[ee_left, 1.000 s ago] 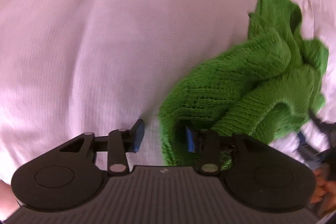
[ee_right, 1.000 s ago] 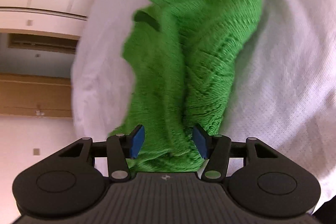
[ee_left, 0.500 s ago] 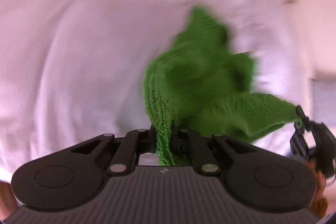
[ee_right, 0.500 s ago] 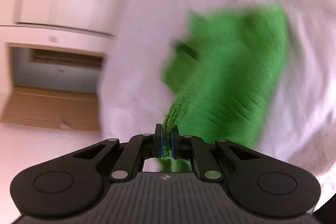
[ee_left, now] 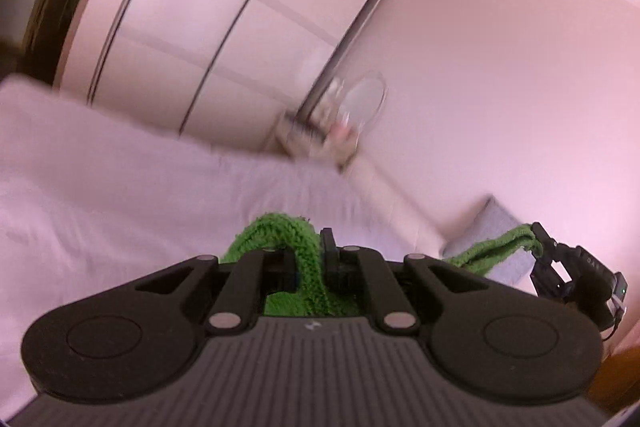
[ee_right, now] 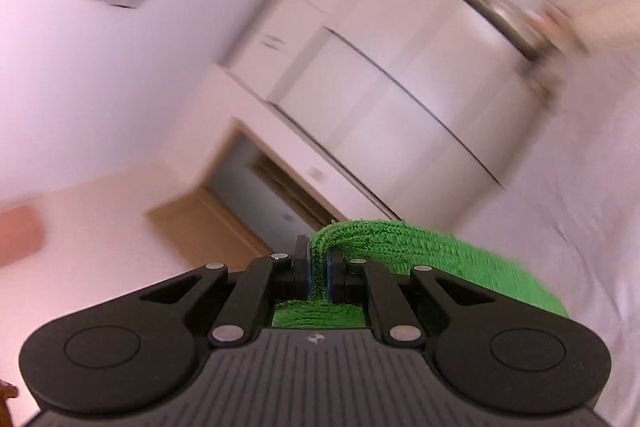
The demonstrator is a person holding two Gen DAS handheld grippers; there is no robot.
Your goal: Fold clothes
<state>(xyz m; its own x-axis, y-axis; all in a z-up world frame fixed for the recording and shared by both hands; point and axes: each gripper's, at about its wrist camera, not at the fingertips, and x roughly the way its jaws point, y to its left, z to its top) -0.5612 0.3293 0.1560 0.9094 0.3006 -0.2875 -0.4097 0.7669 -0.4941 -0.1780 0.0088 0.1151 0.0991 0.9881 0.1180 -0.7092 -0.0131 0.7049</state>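
A white-sheeted bed (ee_left: pixel 120 195) lies below a tall white wardrobe (ee_left: pixel 208 19). Above the bed, the bright green knitted garment (ee_right: pixel 420 247) hangs stretched between two black grippers: the left gripper (ee_left: pixel 310 267) and right gripper (ee_right: pixel 318 271) each have jaws clamped on a bunched edge.

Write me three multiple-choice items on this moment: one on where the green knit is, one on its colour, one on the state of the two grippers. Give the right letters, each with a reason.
1. Where is the knit garment?
A. Flat on the bed
B. Held up between both grippers
C. In the wardrobe

2. What colour is it?
A. Green
B. Red
C. Blue

3. How do the left gripper and right gripper stand?
A. Both open
B. One open
C. Both shut on the knit

Answers: 1 B, fabric runs from the left gripper across to the right one, above the white bed. 2 A, bright green yarn. 3 C, fabric is pinched between each pair of pads.
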